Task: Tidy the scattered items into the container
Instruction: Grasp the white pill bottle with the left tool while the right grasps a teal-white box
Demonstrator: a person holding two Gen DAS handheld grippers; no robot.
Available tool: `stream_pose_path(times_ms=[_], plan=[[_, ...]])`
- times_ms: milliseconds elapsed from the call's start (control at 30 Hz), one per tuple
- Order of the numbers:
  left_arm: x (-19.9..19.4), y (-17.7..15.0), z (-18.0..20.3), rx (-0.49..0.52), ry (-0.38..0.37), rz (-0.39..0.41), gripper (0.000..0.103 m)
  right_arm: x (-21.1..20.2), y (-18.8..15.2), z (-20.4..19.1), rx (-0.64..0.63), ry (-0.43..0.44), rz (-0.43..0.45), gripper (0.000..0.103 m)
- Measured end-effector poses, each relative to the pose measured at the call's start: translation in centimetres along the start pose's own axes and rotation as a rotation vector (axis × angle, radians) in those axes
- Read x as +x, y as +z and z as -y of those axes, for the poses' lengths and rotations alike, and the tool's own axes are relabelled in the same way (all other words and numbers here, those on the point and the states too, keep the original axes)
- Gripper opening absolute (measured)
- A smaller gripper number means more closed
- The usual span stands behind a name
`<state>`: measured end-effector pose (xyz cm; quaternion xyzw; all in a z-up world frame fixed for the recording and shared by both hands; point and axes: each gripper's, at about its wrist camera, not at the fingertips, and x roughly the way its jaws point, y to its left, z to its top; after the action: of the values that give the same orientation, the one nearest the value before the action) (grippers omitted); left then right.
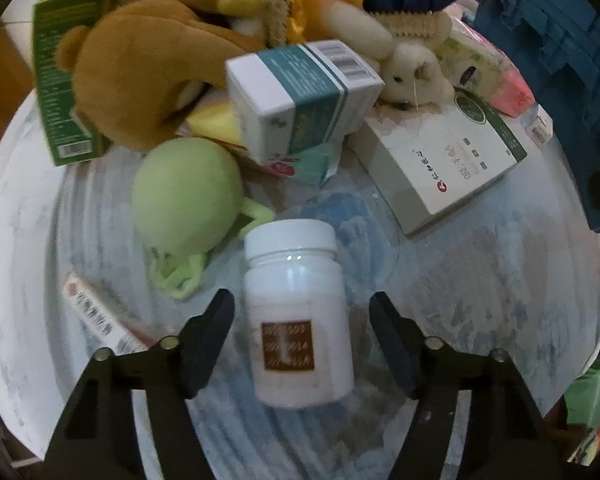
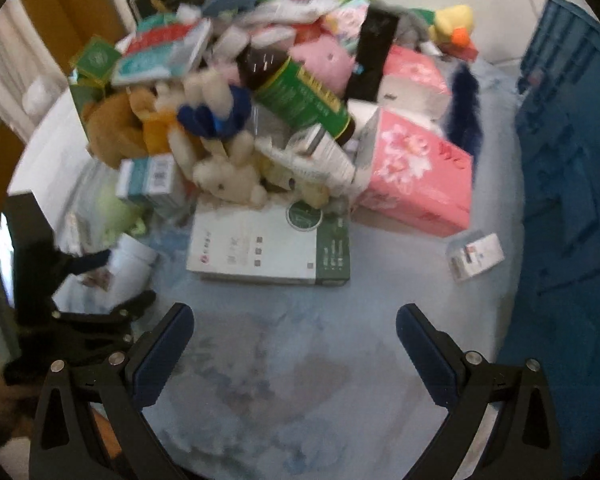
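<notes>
Left wrist view, item one: we log one white bottle (image 1: pixel 298 312) with a white screw cap, lying on the desk (image 1: pixel 480 280) between the fingers of our left gripper (image 1: pixel 302 312). Those fingers stand apart, one on each side of the bottle, neither pressing it. Its brown square label carries pale script too blurred to read.

Beyond it we count one pale green plush (image 1: pixel 188 208), one brown plush (image 1: pixel 140 76), one white plush rabbit (image 1: pixel 416 72), one teal-banded white carton (image 1: pixel 300 96) with a barcode, one dark green carton (image 1: pixel 66 80) and one flat white box with a green edge (image 1: pixel 444 152); the box bears Korean print we cannot make out.

Right wrist view: our right gripper (image 2: pixel 294 356) hovers over bare desk, fingers wide apart and holding nothing. Ahead lies the heap, with two pink floral tissue packs (image 2: pixel 416 176), one green-labelled dark bottle (image 2: pixel 300 100) and one yellow duck (image 2: pixel 452 24). One blue crate (image 2: pixel 572 160) stands at the right.
</notes>
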<state>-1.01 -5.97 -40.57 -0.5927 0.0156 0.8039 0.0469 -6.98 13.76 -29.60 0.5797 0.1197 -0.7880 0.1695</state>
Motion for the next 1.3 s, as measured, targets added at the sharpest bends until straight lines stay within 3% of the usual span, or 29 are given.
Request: stream_pose_path(times_ms=[100,133,333,567,733,867,933,1033,1167,1300], plan=[[0.4,0.2,0.1,0.018,-0.015,0.007,0.054,1.9,0.6,-0.1,-0.011,-0.006,-0.031,0.103],[0.3,0.2,0.1,0.023,-0.014,0.012,0.046,2.2,0.9,-0.2,-0.013,-0.001,-0.037,0.103],[-1.8,-0.1,-1.0,-0.017,-0.071,0.045,0.045,2.6,3.0,-3.4,-0.062,0.09,-0.01,0.103],[-6.7,-2.5,-4.0,-0.085,-0.055,0.081,0.045,3.0,5.4,-8.2,-0.103,0.156,0.049,0.102],[-7.0,-4.0,-6.3,-0.133,-0.059,0.086,0.045,3.7,6.4,-11.2,-0.113,0.169,0.081,0.097],[-6.6,-4.7,-9.0,-0.158,-0.063,0.086,0.045,5.2,6.6,-12.5,-0.091,0.119,0.061,0.095],[-6.6,-5.1,-9.7,-0.163,-0.067,0.089,0.045,5.8,7.0,-12.7,-0.079,0.092,0.065,0.084],[-6.8,-4.8,-9.4,-0.154,-0.07,0.095,0.045,6.6,7.5,-13.2,-0.062,0.072,0.056,0.08],[-7.0,-4.6,-9.6,-0.164,-0.074,0.097,0.045,7.2,7.5,-13.7,-0.051,0.057,0.037,0.059],[-7.1,-4.2,-9.9,-0.15,-0.077,0.097,0.045,6.9,7.2,-14.0,-0.039,0.063,0.032,0.058]])
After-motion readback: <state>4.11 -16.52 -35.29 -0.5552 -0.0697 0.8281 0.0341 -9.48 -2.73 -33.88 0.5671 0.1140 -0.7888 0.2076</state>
